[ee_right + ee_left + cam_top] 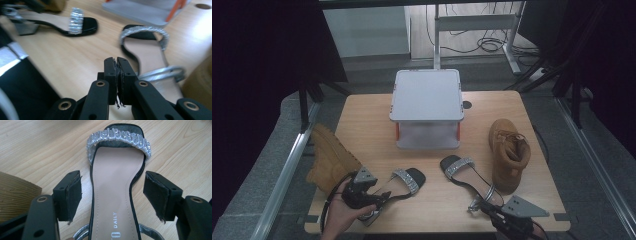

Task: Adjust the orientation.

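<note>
Two black sandals with silver glitter straps lie on the wooden table [367,120]. My left gripper [383,196] is held in a hand at the front left. It stands open [112,192], one pad on each side of the left sandal [115,185], whose beige insole runs between the jaws without touching them. The right sandal [462,170] lies toe-up near the middle. My right gripper [486,207] hovers at its heel end. Its jaws [116,62] are shut with nothing between them, just left of the right sandal [147,50].
A grey two-tier shelf [427,95] with orange posts stands at the back centre. One tan boot [329,157] lies at the left edge, another [509,152] at the right. The left boot's sole [15,195] is close beside my left jaw.
</note>
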### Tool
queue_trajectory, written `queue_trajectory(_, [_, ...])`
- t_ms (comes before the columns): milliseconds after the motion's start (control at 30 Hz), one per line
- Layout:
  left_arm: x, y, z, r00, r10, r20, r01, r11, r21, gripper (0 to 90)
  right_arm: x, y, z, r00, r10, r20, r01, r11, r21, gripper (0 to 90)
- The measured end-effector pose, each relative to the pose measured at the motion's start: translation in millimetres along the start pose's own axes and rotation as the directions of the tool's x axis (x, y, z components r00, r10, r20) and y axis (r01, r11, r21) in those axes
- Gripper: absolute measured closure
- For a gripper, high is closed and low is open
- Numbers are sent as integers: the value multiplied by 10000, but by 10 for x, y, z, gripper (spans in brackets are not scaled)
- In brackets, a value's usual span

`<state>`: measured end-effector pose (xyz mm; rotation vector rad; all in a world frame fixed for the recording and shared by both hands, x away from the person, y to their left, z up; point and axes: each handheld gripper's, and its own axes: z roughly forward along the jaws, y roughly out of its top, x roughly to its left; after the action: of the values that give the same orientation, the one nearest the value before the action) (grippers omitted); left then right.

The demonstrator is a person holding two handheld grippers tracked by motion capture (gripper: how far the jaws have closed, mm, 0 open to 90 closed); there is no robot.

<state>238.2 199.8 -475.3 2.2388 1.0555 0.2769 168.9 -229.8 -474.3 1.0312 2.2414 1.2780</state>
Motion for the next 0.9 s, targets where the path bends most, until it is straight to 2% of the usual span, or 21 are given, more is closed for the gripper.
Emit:
queue_trajectory(33, [-8, -2, 0, 10000, 13, 15, -13, 10000, 22, 312, -49, 133, 73, 9985, 25, 545, -38, 9997, 243, 863])
queue_trajectory(67, [-8, -2, 0, 10000, 13, 15, -13, 10000, 22, 312, -49, 133, 73, 9985, 25, 545, -38, 9997, 243, 863])
queue_trajectory(100, [-13, -4, 1, 10000, 27, 51, -28, 10000, 28, 312, -150, 259, 210, 9949, 152, 992, -207, 9983, 546, 863])
queue_trajectory(167, [-14, -7, 2, 9999, 12, 103, -12, 10000, -21, 312, -261, 348, 378, 9867, 106, 1623, -283, 9938, 1071, 865])
queue_trajectory(233, [-8, -9, 0, 9999, -14, 130, 15, 10000, -33, 312, -356, 407, 537, 9811, 190, 1924, -480, 9880, 1471, 868])
queue_trajectory(267, [-8, -9, 0, 9999, -14, 130, 15, 10000, -33, 312, -356, 407, 537, 9811, 190, 1924, -480, 9880, 1471, 868])
queue_trajectory(300, [-4, -10, -1, 9999, -3, 148, 4, 10000, -41, 312, -393, 437, 683, 9752, 143, 2207, -566, 9808, 1865, 869])
queue_trajectory(367, [-2, -12, -11, 9999, 14, 168, -13, 10000, -68, 312, -409, 431, 815, 9638, -254, 2652, -400, 9704, 2382, 873])
queue_trajectory(433, [-4, -13, -24, 9999, 15, 165, -13, 9999, -109, 312, -455, 406, 905, 9537, -372, 2986, -469, 9619, 2695, 878])
queue_trajectory(500, [-4, -12, -29, 9999, 26, 171, -24, 9999, -132, 312, -489, 378, 946, 9467, -359, 3201, -594, 9573, 2831, 880])
queue_trajectory(533, [-4, -11, -32, 9998, 19, 177, -16, 9999, -152, 312, -489, 378, 946, 9467, -359, 3201, -594, 9573, 2831, 880])
queue_trajectory(567, [-5, -10, -33, 9999, 14, 167, -12, 9999, -154, 313, -498, 359, 956, 9418, -372, 3340, -646, 9553, 2886, 880])
queue_trajectory(633, [-9, -9, -25, 9999, 12, 157, -10, 9999, -123, 312, -502, 349, 957, 9372, -506, 3451, -591, 9521, 3002, 879])
queue_trajectory(667, [-9, -9, -25, 9999, 12, 157, -10, 9999, -123, 313, -502, 349, 957, 9372, -506, 3451, -591, 9521, 3002, 879])
queue_trajectory(700, [-11, -9, -21, 9999, 13, 151, -11, 9999, -108, 313, -512, 341, 959, 9380, -485, 3432, -653, 9478, 3123, 879])
queue_trajectory(900, [-13, -13, -19, 10000, -69, 14, 69, 9999, -117, 314, -542, 350, 955, 9449, -297, 3260, -792, 9456, 3156, 880])
